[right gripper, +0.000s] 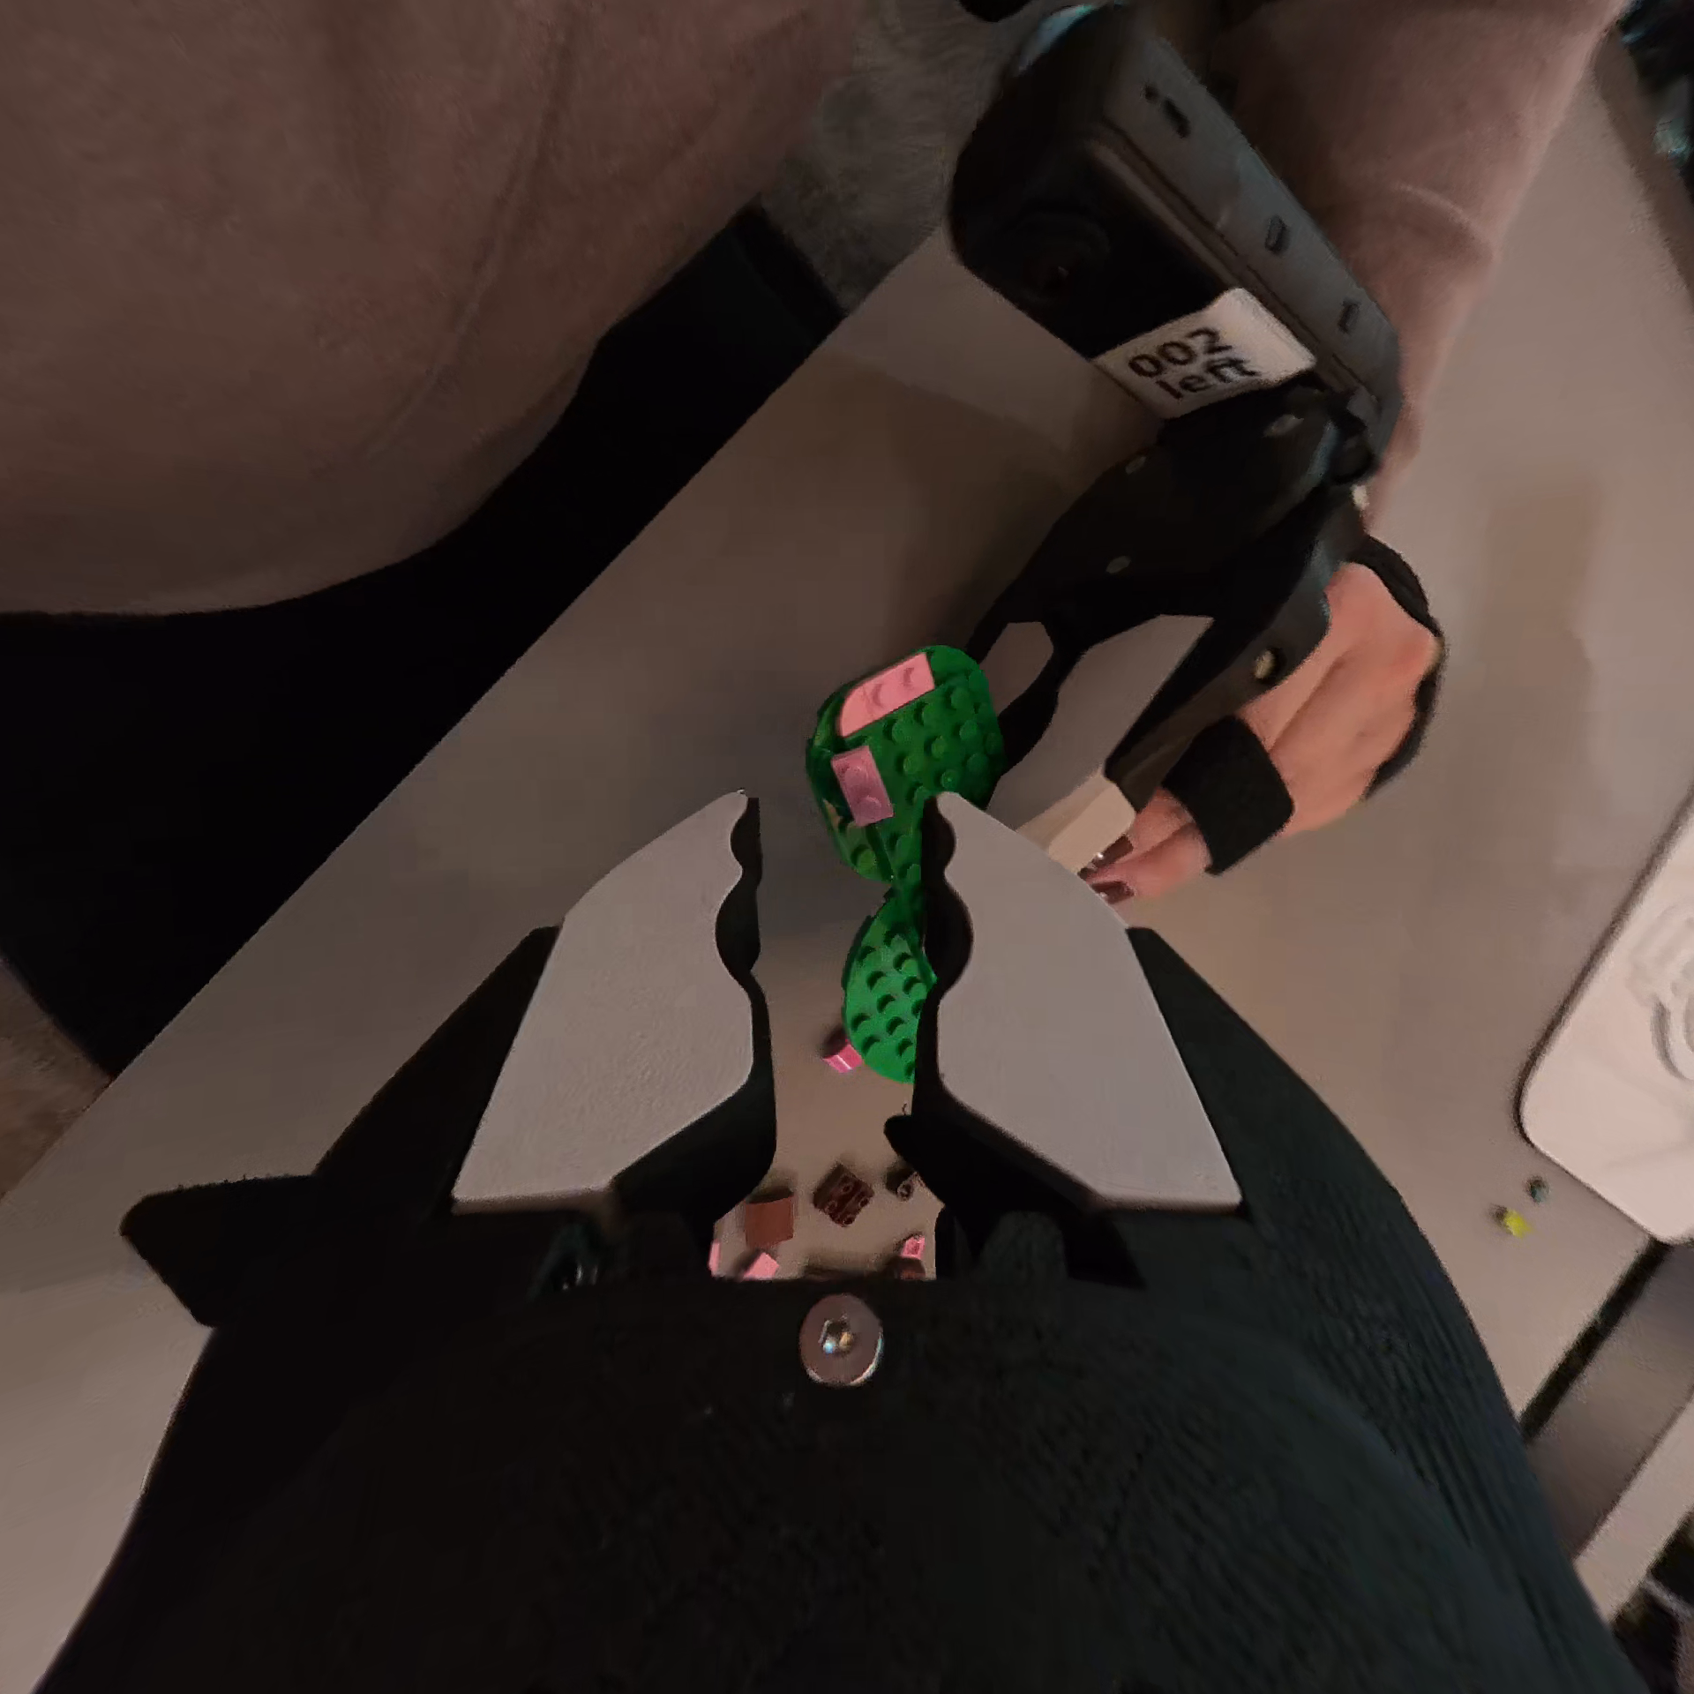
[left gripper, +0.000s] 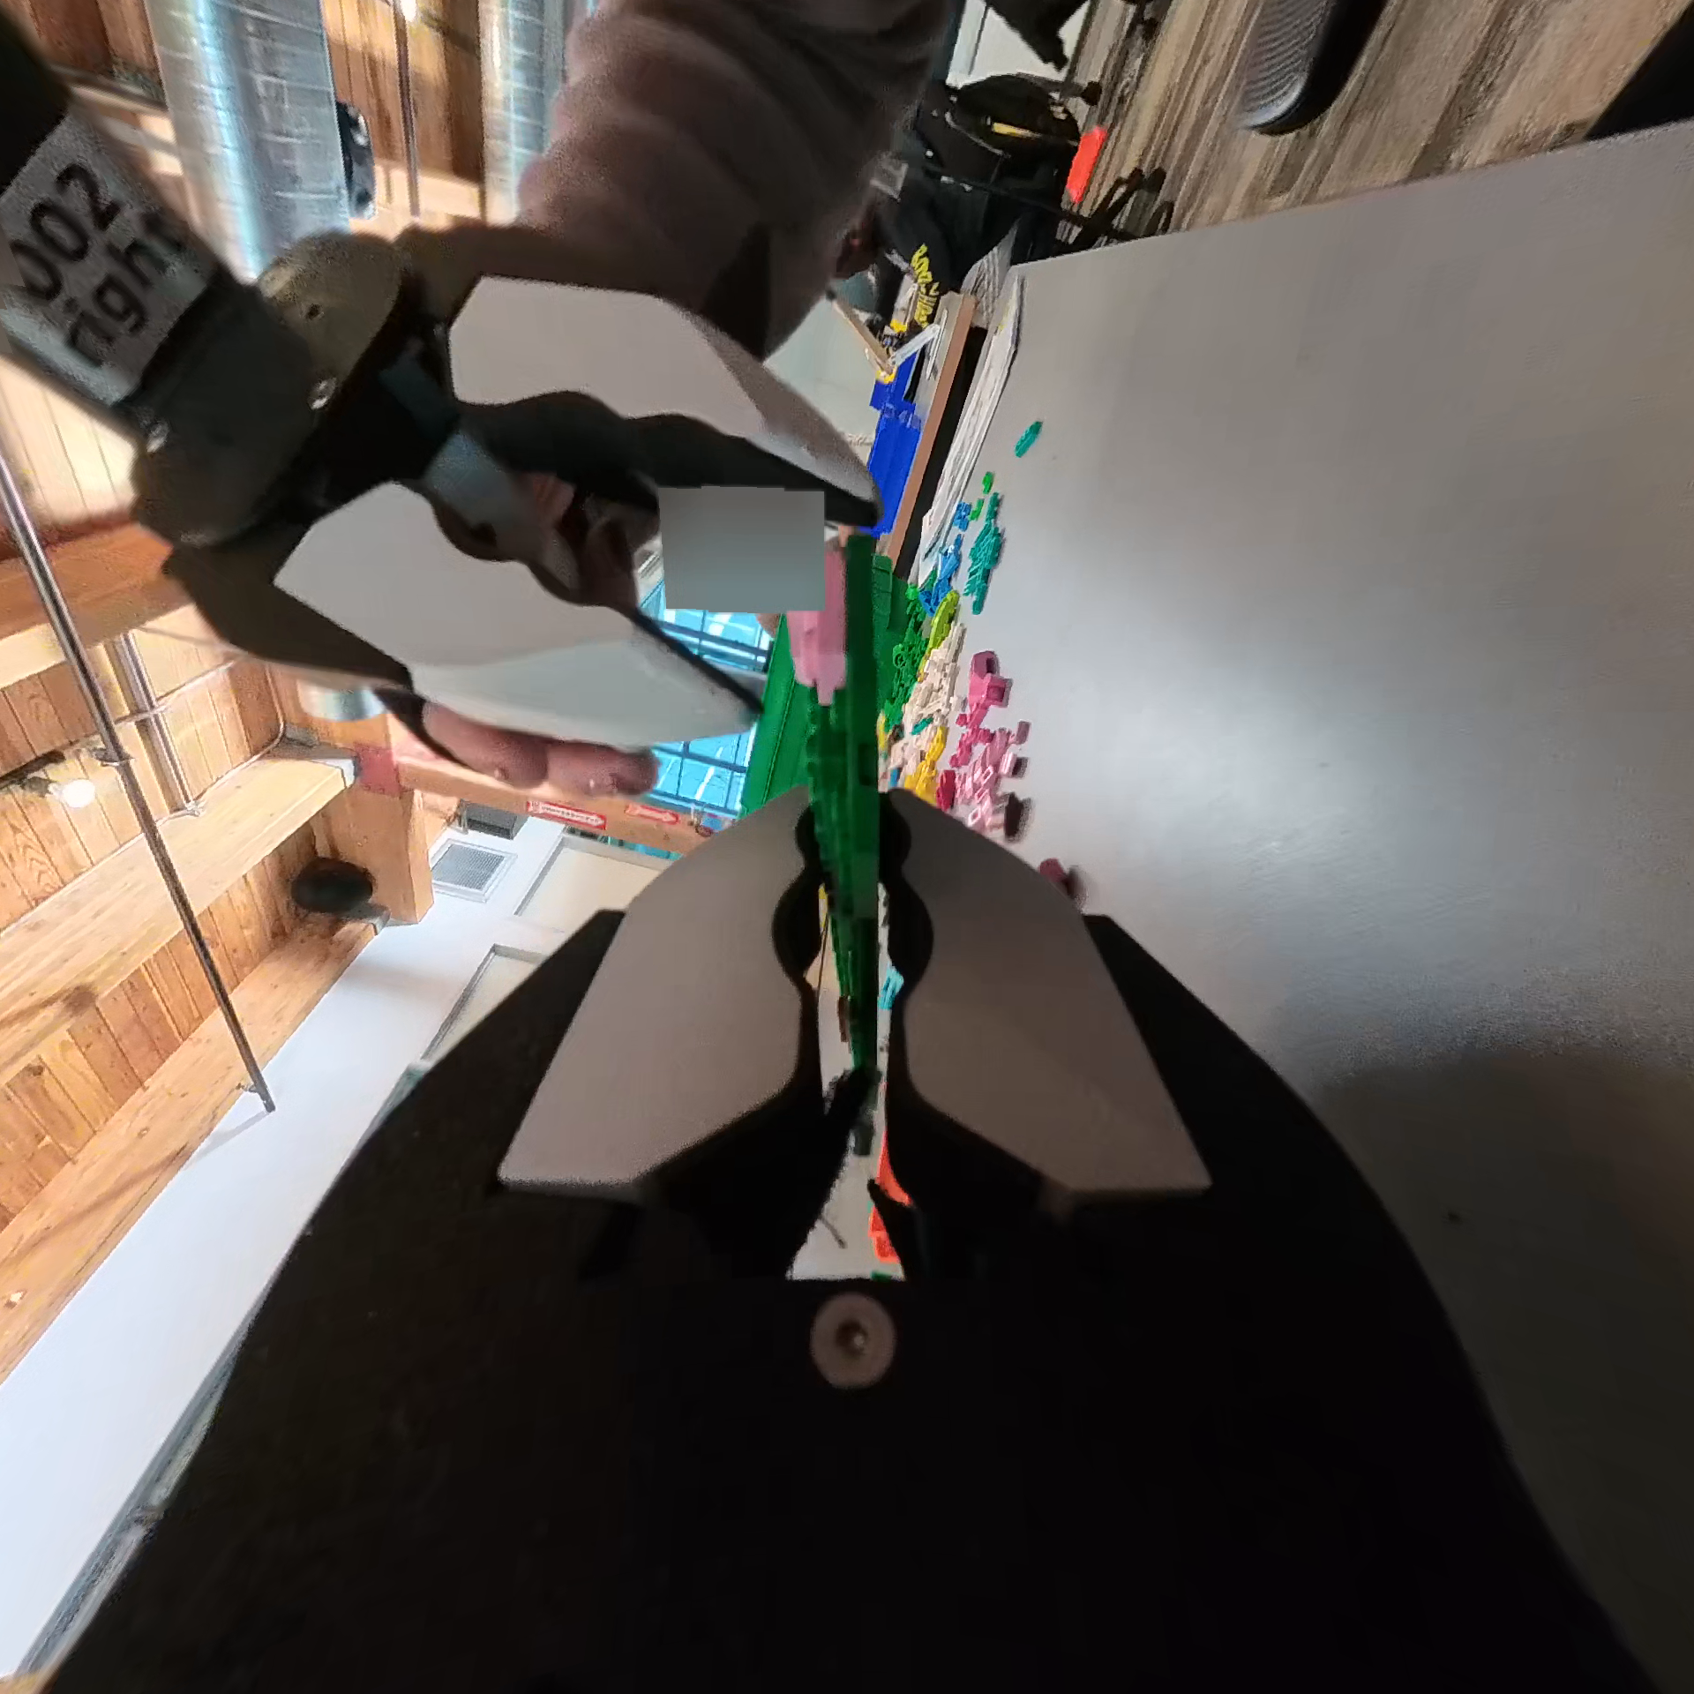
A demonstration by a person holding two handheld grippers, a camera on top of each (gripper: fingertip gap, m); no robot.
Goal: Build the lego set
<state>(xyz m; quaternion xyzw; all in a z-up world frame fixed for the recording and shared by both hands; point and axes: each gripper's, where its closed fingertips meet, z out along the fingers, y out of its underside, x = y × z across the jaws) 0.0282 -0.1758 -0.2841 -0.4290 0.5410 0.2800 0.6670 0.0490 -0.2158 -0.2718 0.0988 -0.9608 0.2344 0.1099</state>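
A green Lego plate (left gripper: 857, 825) stands on edge above the white tabletop (left gripper: 1329, 550), pinched between the two fingers of the left gripper (left gripper: 848, 830), which are closed flat against its two faces. The gripper is rolled sideways, so in the left wrist view the tabletop runs up the right-hand side and the plate shows only as a thin green line. Pink bricks (left gripper: 820, 632) sit pressed onto the plate's studded face.

The right gripper (left gripper: 807, 614) comes in from the studded side of the plate, angled down toward the pink bricks, one finger (left gripper: 642, 385) above the other. Its fingers are parted by a moderate gap and hold nothing. A hand wraps the handle behind them, fingertips (left gripper: 568, 765) showing beneath the lower finger.

In the right wrist view, the right gripper (right gripper: 843, 807) frames the green Lego plate (right gripper: 917, 761), whose rounded outline and rows of studs face the camera; two pink bricks (right gripper: 885, 701) sit along its far edge. The plate lies partly behind the right-hand finger (right gripper: 1036, 990), and whether it touches that finger cannot be told. Beyond the plate, the left gripper (right gripper: 1054, 733) is gripped by a hand (right gripper: 1329, 715) in a black fingerless strap, wrist bent, a mauve sleeve (right gripper: 1467, 183) above it.

Loose pieces (left gripper: 972, 697) in pink, yellow, cream, green and teal lie heaped on the tabletop behind the plate.
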